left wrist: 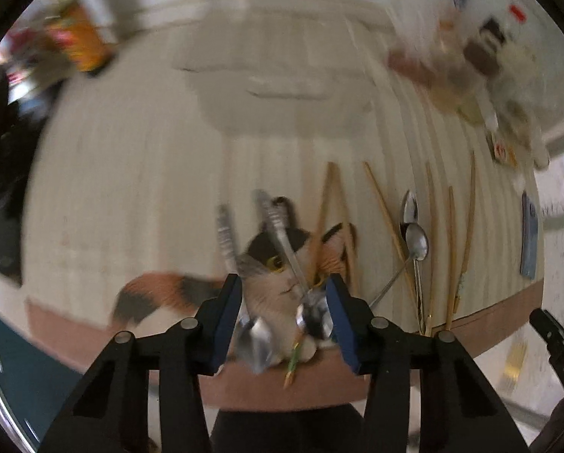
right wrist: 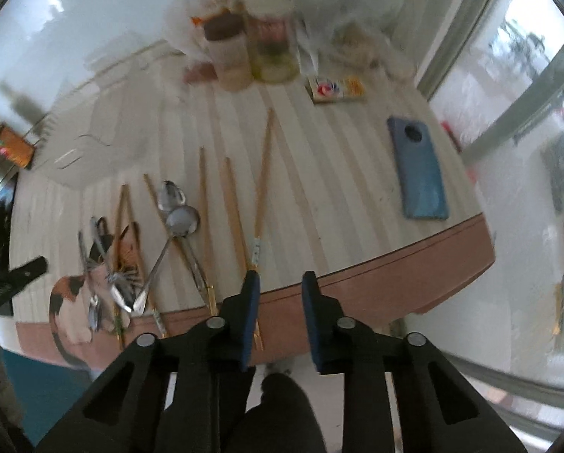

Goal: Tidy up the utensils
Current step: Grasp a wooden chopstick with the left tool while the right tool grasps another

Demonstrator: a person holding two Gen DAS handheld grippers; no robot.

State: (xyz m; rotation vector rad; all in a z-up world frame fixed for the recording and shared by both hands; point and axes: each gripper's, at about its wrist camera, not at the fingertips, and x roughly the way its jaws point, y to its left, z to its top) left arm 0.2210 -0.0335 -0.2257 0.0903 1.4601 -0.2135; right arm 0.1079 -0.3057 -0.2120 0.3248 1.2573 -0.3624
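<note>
Utensils lie loose along the near edge of the desk (right wrist: 357,204), unsorted. Spoons (right wrist: 176,207) cross each other beside scattered chopsticks (right wrist: 261,173), and more metal cutlery (left wrist: 282,241) is piled on a cat-print mat (left wrist: 282,283) at the desk's front edge. The mixed, crossing layout suggests the sorting has barely started.

Left gripper (left wrist: 283,313) points down over the cat mat, jaws partly apart with the handle ends of the metal cutlery between them. The picture is blurred; the right pad looks to be against a handle, the left pad clear, so I judge no firm grasp yet. Likely lined up there to take the pile first.

Right gripper (right wrist: 280,302) sits at the desk edge, jaws narrowed but with a clear gap and nothing in it. The decorated end of one chopstick (right wrist: 255,253) lies just beside its left finger, not between the jaws. Probably aiming for that chopstick's overhanging end, easy to pinch from the edge.

Further out: a blue phone (right wrist: 419,173), jars (right wrist: 251,49) and a small box (right wrist: 336,88) at the back, and an orange packet (left wrist: 81,37) far left.
</note>
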